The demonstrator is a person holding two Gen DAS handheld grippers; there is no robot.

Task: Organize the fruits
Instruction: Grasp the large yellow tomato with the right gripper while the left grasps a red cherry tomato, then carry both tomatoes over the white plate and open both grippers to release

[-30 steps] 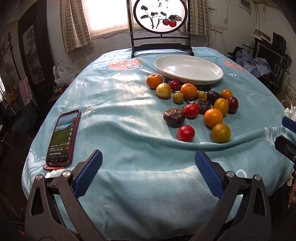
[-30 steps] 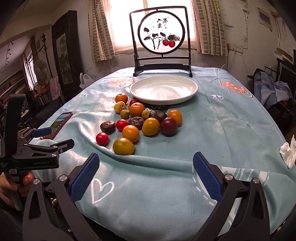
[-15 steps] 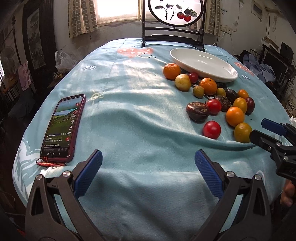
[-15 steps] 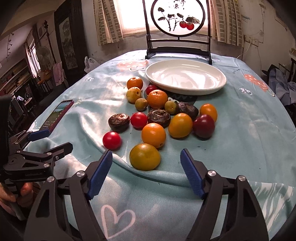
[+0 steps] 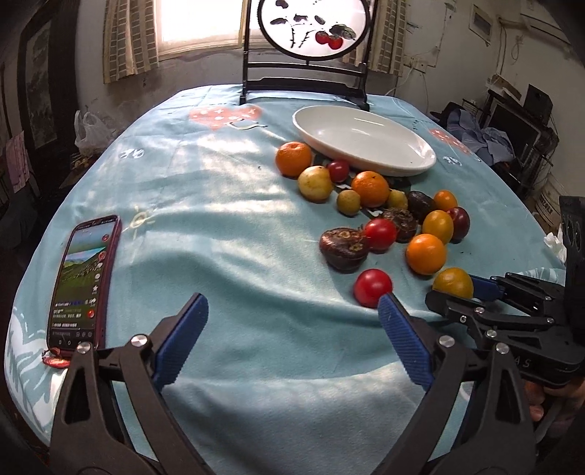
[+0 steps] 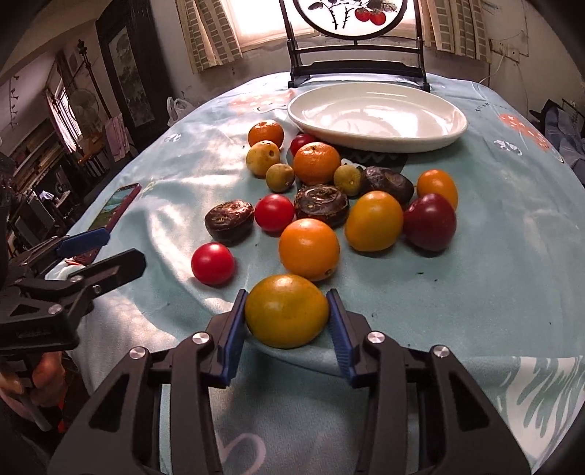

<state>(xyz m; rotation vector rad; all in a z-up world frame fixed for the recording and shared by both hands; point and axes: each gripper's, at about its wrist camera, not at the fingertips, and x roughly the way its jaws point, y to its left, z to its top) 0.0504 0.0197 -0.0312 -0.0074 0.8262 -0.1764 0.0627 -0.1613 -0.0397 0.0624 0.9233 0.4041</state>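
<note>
Right gripper (image 6: pixel 287 321) just closed onto yellow-orange fruit (image 6: pixel 286 310), left gripper (image 5: pixel 292 332) wide over bare blue tablecloth (image 5: pixel 219 226), closing slightly, painted screen (image 6: pixel 356 22) top cut off, white plate (image 6: pixel 376 140) empty.

From my left gripper (image 5: pixel 292 329), open cloth (image 5: pixel 219 226) runs clear toward twelve o'clock. A phone (image 5: pixel 82 281) blocks ten o'clock, and a red tomato (image 5: pixel 372 287) sits just off my right pad at one. My right gripper (image 6: pixel 287 318) stands close at three. Beyond it the fruit cluster (image 6: pixel 329 190) crowds the way to the white plate (image 6: pixel 376 139); only the cloth at two o'clock lies bare.
</note>
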